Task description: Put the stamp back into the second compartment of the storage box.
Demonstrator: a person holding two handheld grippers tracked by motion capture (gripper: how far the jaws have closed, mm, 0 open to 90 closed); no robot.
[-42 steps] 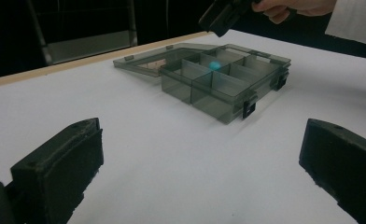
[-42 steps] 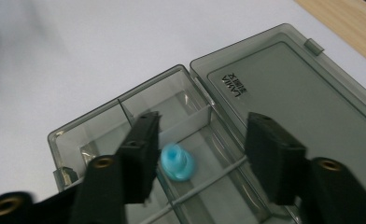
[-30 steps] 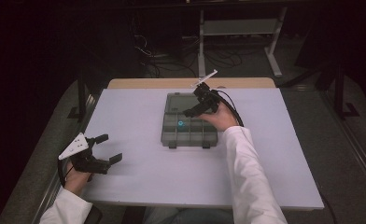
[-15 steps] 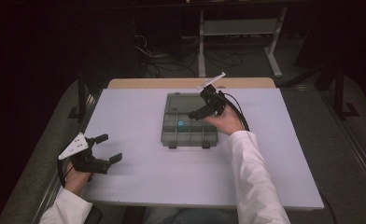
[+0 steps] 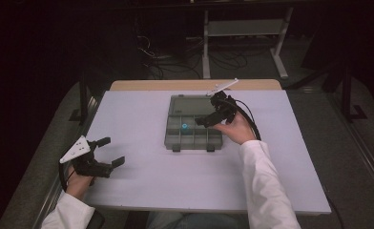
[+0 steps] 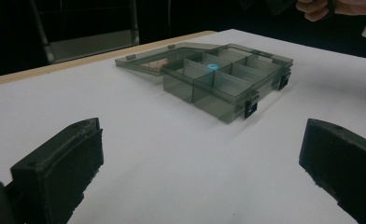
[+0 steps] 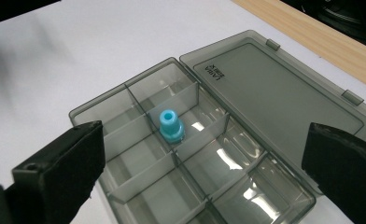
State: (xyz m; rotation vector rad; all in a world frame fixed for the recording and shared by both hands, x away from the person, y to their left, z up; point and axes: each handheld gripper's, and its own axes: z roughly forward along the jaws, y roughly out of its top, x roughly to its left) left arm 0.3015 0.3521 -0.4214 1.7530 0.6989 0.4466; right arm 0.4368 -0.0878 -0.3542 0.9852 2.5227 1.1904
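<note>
A grey see-through compartment box [image 5: 175,139] lies on the white table with its lid [image 5: 191,104] folded flat behind it. A small blue part [image 5: 184,127] stands upright in one middle compartment, also seen as the blue part [image 7: 169,125] and the blue part [image 6: 212,66]. My right gripper [image 5: 206,114] hovers over the box's right side. Its jaws have just been opening and now stand wide with nothing between them, the right gripper [image 7: 204,163] looking down on the box [image 7: 246,186] and lid [image 7: 274,88]. My left gripper [image 5: 113,150] rests near the front left, open and empty, facing the box [image 6: 228,91].
The white table top [image 5: 142,176] ends in a wooden strip [image 5: 142,85] at the back. Behind it stand a metal shelf frame [image 5: 244,28] and cables on a dark floor. The other compartments hold nothing I can see.
My right hand and gripper have drifted a little to the right and nearer, off the blue part. The left gripper has kept still.
</note>
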